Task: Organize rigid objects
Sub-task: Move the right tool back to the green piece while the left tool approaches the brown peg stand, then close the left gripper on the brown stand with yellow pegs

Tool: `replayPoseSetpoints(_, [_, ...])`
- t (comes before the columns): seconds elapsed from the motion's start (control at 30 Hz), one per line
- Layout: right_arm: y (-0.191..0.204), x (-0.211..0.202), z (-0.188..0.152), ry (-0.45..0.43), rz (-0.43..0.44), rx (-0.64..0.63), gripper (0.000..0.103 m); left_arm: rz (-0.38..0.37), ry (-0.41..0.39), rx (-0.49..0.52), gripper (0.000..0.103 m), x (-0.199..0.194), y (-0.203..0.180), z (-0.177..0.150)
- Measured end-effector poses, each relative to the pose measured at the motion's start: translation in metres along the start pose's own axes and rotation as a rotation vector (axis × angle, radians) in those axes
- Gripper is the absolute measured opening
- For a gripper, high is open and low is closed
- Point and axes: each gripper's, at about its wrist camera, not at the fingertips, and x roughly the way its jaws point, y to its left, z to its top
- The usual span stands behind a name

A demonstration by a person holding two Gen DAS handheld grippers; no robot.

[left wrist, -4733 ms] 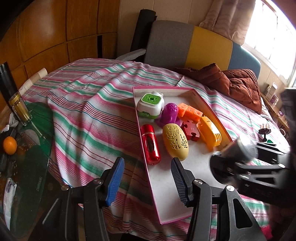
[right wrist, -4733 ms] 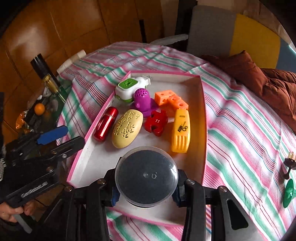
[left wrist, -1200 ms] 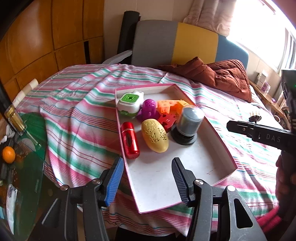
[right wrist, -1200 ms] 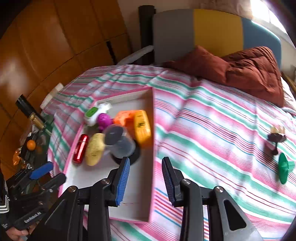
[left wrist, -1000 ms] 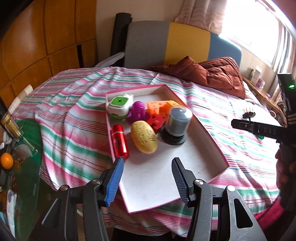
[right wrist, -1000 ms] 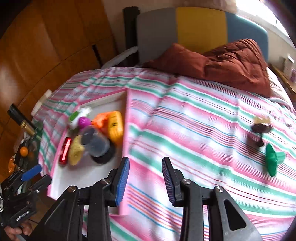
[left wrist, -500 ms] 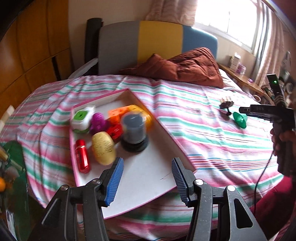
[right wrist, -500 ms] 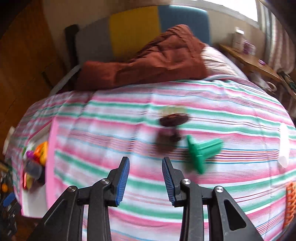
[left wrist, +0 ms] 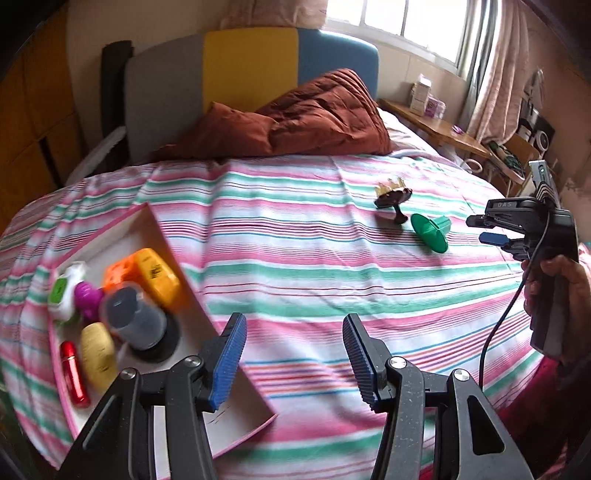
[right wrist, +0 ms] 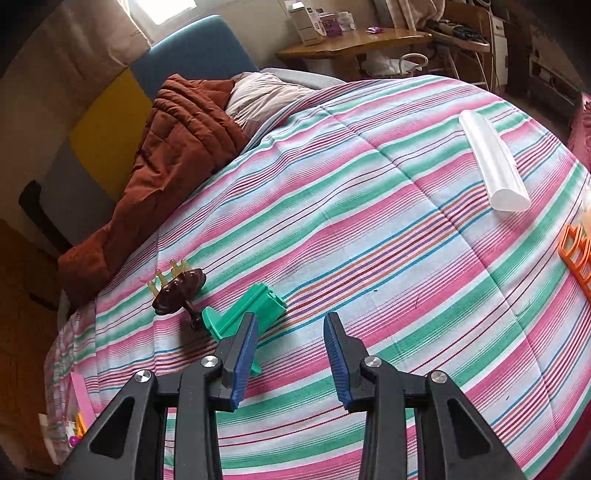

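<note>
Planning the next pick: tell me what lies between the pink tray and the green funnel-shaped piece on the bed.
Nothing but bare striped bedspread separates the pink tray from the green funnel-shaped piece; the left wrist view shows it.

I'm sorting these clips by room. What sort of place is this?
Most likely a bedroom: a bed with a striped bedspread, a padded headboard, a rumpled brown quilt and a curtained window.

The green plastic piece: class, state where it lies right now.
In the left wrist view the green plastic piece lies on the striped bedspread, right of the tray, beside the brown stand.
</note>
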Motion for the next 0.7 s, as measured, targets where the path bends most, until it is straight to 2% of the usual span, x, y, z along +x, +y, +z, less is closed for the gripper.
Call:
replayPoseSetpoints(0.17, [-0.001, 0.003, 0.000, 0.026, 0.035, 0.025, 0.039, -0.068, 0.059, 0.009, 0.070, 0.035, -0.022, 0.026])
replayPoseSetpoints(0.33, [-0.004, 0.004, 0.002, 0.034, 0.069, 0.055, 0.040, -0.159, 0.084, -0.016, 0.072, 0.066, -0.041, 0.057])
replayPoseSetpoints(0.4, [-0.006, 0.006, 0.002, 0.047, 0.083, 0.067, 0.040, -0.186, 0.094, -0.042, 0.081, 0.078, -0.048, 0.071])
replayPoseSetpoints(0.7, [-0.006, 0.011, 0.001, 0.085, 0.102, 0.082, 0.040, -0.282, 0.111, -0.094, 0.089, 0.136, -0.082, 0.124])
